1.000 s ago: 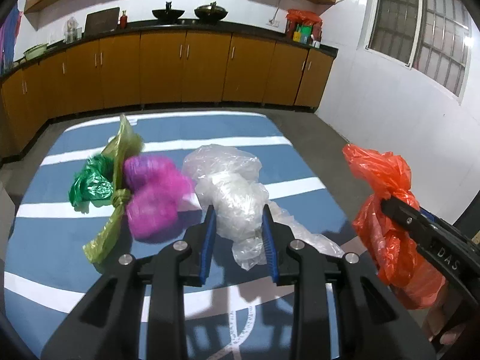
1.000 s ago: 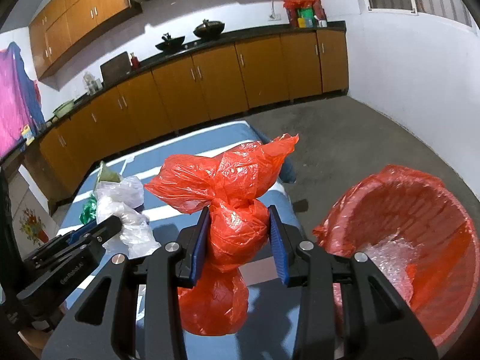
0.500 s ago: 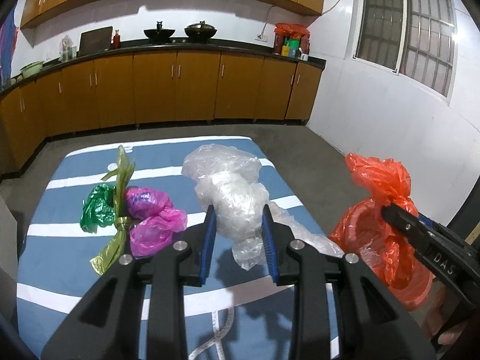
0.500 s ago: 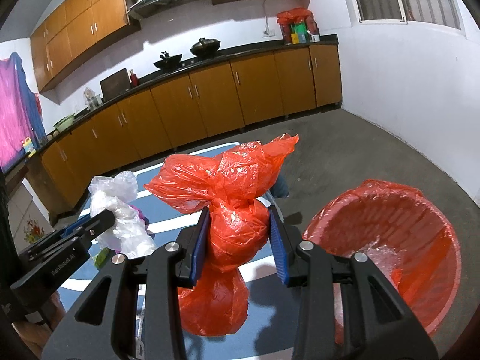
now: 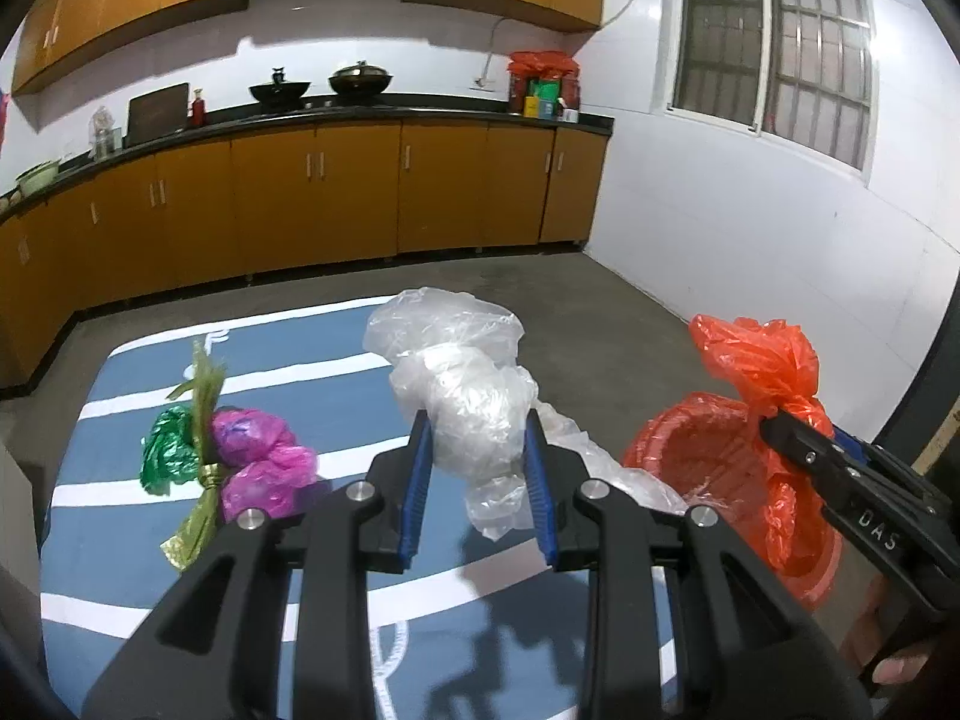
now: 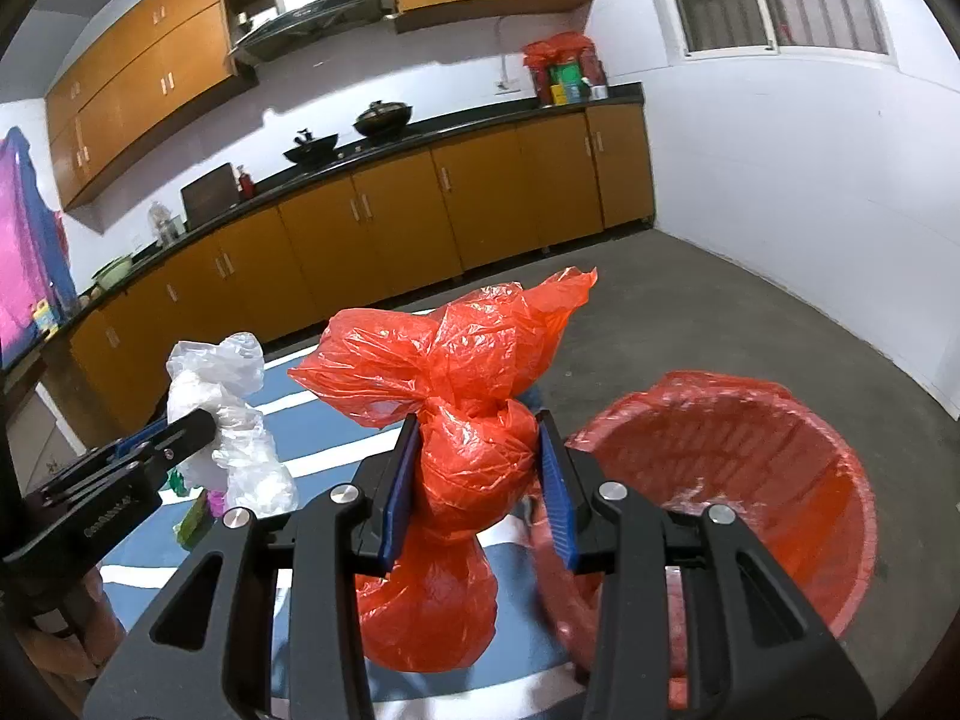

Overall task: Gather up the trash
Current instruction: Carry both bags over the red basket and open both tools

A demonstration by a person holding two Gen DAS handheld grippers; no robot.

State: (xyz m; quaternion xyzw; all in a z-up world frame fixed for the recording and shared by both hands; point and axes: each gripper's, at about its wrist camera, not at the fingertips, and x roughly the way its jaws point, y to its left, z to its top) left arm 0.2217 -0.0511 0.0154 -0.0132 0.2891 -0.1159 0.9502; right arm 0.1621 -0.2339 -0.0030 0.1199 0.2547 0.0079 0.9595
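The left gripper (image 5: 477, 480) has its blue jaws clamped on a clear plastic bag (image 5: 465, 402), which bulges above the pads at the centre of the left wrist view and trails a loose tail below them. The right gripper (image 6: 477, 480) is closed the same way on a knotted orange bag (image 6: 474, 456); its twisted top flares above the jaws and its round body hangs beneath, at the centre of the right wrist view. Just right of that bag, at lower right, stands a red bin (image 6: 810, 480) lined with red plastic. At lower left of the left view, a green bag (image 5: 168, 456) and a pink bag (image 5: 258, 468) lie touching on a blue striped mat (image 5: 336, 396). Wooden cabinets (image 5: 336, 198) line the far wall.
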